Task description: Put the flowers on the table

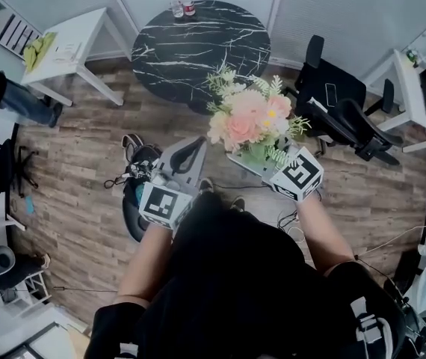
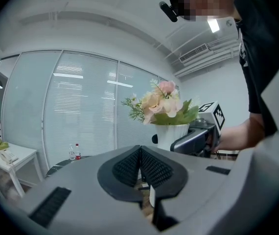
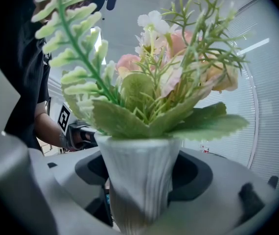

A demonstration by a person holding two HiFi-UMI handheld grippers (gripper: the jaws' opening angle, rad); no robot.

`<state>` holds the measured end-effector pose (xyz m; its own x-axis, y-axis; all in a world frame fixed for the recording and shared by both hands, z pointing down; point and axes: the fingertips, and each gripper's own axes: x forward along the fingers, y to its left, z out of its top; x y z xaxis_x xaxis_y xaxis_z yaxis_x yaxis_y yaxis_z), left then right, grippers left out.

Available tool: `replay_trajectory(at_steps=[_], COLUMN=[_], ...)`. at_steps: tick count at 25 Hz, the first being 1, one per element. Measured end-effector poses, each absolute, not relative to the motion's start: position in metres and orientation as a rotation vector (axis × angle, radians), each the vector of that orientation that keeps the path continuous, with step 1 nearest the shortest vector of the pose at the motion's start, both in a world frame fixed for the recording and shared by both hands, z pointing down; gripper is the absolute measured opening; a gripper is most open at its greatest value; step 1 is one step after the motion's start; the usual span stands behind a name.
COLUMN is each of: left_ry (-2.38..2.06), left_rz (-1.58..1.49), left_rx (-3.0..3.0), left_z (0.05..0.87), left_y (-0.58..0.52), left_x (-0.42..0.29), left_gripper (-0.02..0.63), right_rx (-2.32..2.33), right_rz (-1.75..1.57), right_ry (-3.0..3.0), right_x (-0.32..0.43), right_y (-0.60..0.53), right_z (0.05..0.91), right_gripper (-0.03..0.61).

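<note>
The flowers (image 1: 249, 122), upright in their white vase (image 3: 139, 180), are being gripped by the right hand-held gripper (image 1: 264, 163) and held in mid-air, with the round black worktop (image 1: 190, 47) lying ahead and slightly left, while the left hand-held gripper (image 2: 140, 166) is being held closed, empty, alongside.

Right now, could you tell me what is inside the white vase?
Pink and cream flowers with green leaves rise from the white vase. Leaves cover its mouth, so the stems inside are hidden.
</note>
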<state>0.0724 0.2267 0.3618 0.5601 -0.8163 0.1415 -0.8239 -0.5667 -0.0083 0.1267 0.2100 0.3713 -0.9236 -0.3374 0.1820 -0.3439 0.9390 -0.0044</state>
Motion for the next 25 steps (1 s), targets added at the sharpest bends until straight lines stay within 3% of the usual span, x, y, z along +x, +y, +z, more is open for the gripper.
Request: replay_trajectory(at_steps=[25], left_ry=[-1.385], left_rz=[0.163], left_rx=[2.74], left_z=[0.381], left_y=[0.034], left_x=[0.021], left_gripper=[0.014], right_rx=[0.571], right_rz=[0.04], right_ry=[-2.884], right_x=[0.074], right_y=[0.023], right_z=[0.378], right_gripper=[0.348])
